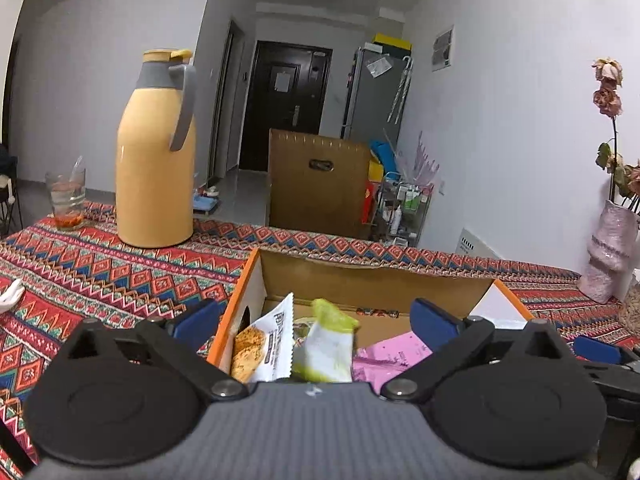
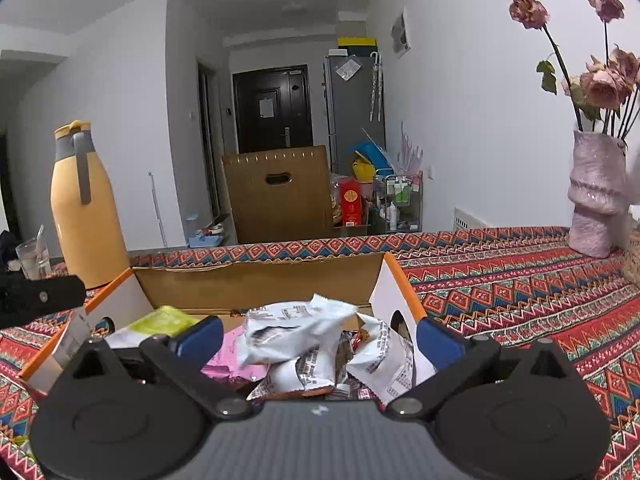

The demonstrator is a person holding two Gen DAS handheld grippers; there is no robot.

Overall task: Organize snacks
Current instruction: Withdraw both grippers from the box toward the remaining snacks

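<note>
1. Hovering over the box (image 1: 240, 300), both tongs stand spread wide, pinching nothing: left tongs (image 1: 316, 318), right tongs (image 2: 320, 332).
2. Snacks lie in the box: green packet (image 1: 328, 336) between the left pads, white packets (image 2: 296, 328) between the right.
3. Risk: the green packet looks blurred, perhaps falling; it may catch on the wall.
4. Crinkly slick film, loosely heaped, could slide or crush under a careless pinch; the thin cardboard may shift on the woven cloth (image 2: 500, 280).

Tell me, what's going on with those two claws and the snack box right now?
Left gripper open, holding nothing. Right gripper open, empty too. Snack packets piled inside the box, green packet blurred, apparently dropping in. Nothing blocking.
</note>
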